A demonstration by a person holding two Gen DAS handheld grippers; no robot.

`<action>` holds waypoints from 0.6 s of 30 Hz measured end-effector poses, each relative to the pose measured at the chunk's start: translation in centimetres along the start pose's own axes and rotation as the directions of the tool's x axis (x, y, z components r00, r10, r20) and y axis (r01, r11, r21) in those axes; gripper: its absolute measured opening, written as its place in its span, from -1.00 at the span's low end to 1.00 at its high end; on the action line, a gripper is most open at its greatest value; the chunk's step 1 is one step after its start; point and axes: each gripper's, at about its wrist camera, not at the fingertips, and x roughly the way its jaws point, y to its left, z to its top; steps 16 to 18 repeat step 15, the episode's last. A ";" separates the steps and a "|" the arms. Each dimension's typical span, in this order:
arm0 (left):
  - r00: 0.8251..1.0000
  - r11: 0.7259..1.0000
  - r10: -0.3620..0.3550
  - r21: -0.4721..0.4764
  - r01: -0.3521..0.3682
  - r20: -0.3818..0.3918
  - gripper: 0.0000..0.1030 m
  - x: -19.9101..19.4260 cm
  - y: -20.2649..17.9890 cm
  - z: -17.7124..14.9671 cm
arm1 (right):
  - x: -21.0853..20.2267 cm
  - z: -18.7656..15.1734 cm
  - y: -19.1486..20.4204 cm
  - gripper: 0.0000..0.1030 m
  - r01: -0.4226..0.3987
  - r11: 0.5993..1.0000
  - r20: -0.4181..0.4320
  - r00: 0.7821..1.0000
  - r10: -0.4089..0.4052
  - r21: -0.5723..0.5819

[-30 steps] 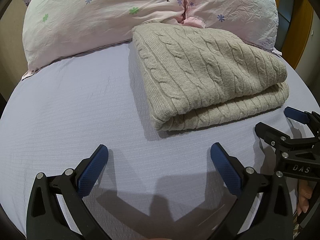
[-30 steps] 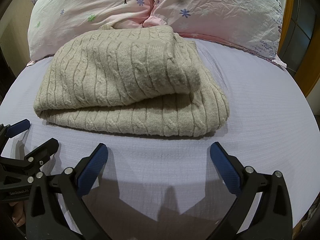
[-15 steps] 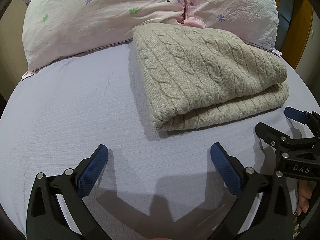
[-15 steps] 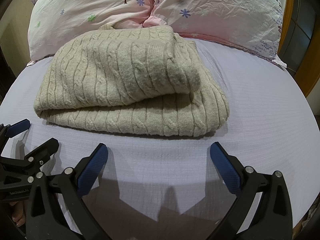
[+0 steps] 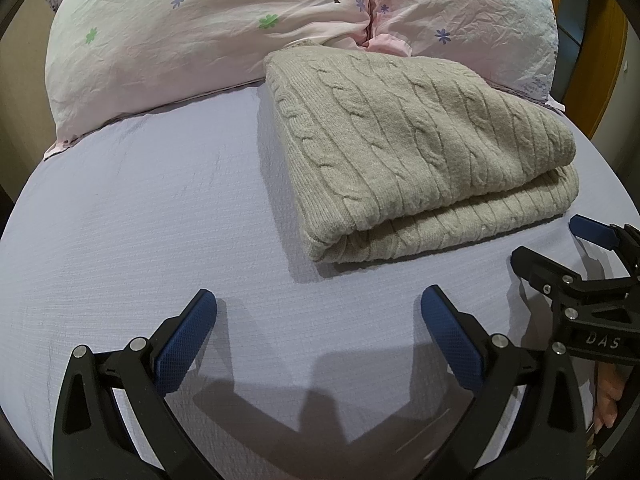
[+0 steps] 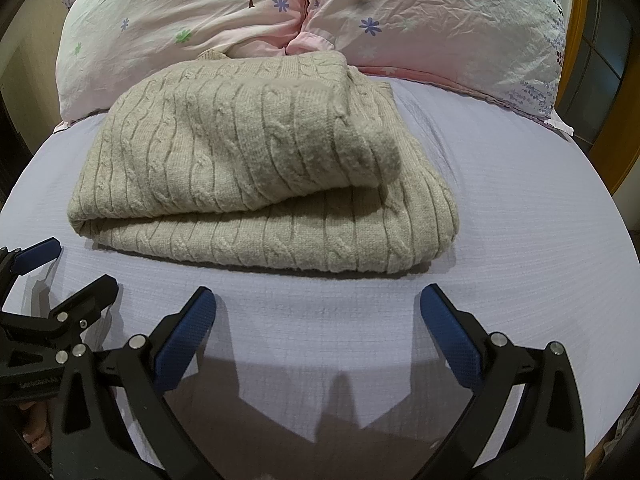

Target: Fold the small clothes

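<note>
A beige cable-knit sweater (image 5: 420, 152) lies folded in layers on the lavender bed sheet (image 5: 160, 208); it also shows in the right wrist view (image 6: 256, 176). My left gripper (image 5: 318, 308) is open and empty, hovering over the sheet short of the sweater's near left corner. My right gripper (image 6: 318, 308) is open and empty, just short of the sweater's near edge. The right gripper also shows at the right edge of the left wrist view (image 5: 560, 248), and the left gripper at the left edge of the right wrist view (image 6: 68, 268).
Two pink floral pillows (image 5: 208, 28) (image 6: 436, 20) lie against the head of the bed behind the sweater. A wooden frame (image 5: 600, 48) stands at the right. The bed sheet (image 6: 520, 220) stretches out on both sides of the sweater.
</note>
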 end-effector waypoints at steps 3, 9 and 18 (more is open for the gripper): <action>1.000 1.000 0.010 -0.011 -0.010 -0.002 0.97 0.0 0.0 0.1 | 0.0 0.0 0.0 0.96 0.000 1.000 0.000 1.000 0.000 0.000; 1.000 0.999 0.021 -0.026 -0.021 0.001 0.97 0.1 0.1 0.1 | 0.0 0.0 0.0 0.96 0.001 1.000 0.000 1.000 -0.001 0.001; 1.000 0.999 0.021 -0.026 -0.021 0.001 0.97 0.1 0.0 0.1 | -0.1 0.0 0.0 0.96 0.001 1.000 0.000 1.000 -0.001 0.001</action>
